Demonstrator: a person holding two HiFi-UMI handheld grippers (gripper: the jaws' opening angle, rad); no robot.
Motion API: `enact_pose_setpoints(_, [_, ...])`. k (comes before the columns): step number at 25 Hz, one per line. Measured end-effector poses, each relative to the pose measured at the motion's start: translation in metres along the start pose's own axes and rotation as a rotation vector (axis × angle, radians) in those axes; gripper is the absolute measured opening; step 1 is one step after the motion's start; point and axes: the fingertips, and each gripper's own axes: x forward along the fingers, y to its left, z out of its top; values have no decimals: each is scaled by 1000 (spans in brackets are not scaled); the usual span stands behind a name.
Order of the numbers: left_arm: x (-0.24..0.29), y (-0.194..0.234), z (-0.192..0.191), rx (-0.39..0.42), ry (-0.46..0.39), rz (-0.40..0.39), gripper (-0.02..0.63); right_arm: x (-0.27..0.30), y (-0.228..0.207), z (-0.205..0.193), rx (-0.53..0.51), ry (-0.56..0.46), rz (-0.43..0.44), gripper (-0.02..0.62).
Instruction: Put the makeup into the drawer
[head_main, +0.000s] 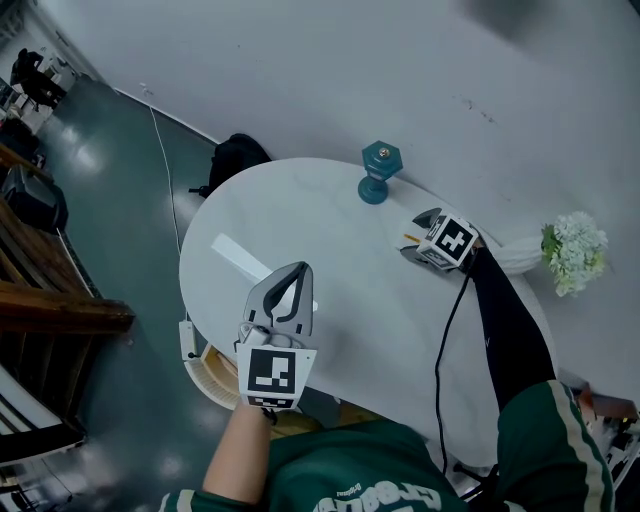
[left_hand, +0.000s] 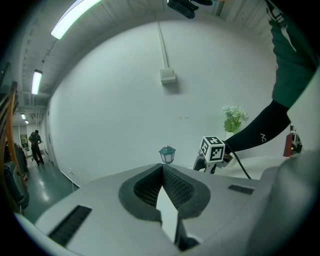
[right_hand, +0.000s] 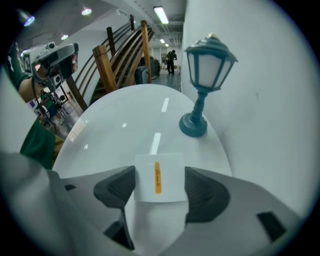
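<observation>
Right tongs (head_main: 418, 240) are angled steeply down at the far side of the round white worktop (head_main: 380, 310), and they've got the makeup box (right_hand: 157, 176) clamped. It's a small white box with an orange label, sitting square between the two pads, with each pad touching a side. It's low on the worktop, but I can't tell if it's resting on it. The teal lantern (head_main: 378, 172) stands just beyond it, near the wall. Left tongs (head_main: 296, 270) hang over the near edge, well apart from the box, tips pinched together with nothing in them. A long white strip (head_main: 245, 262) lies on the worktop just beside them.
</observation>
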Motion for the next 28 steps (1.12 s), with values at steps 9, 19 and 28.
enact_pose_setpoints(9, [-11,3,19,-2,-46,11,-2,-65,29,46,267,-334,-221,316])
enact_pose_setpoints(19, [-25,15,33,-16,-88,46,-2,-150,73,85,437,-699,-445,318])
enact_pose_setpoints(28, [-49,30,39,20,-121,74,-2,-192,107,115,395,-870,-583,318])
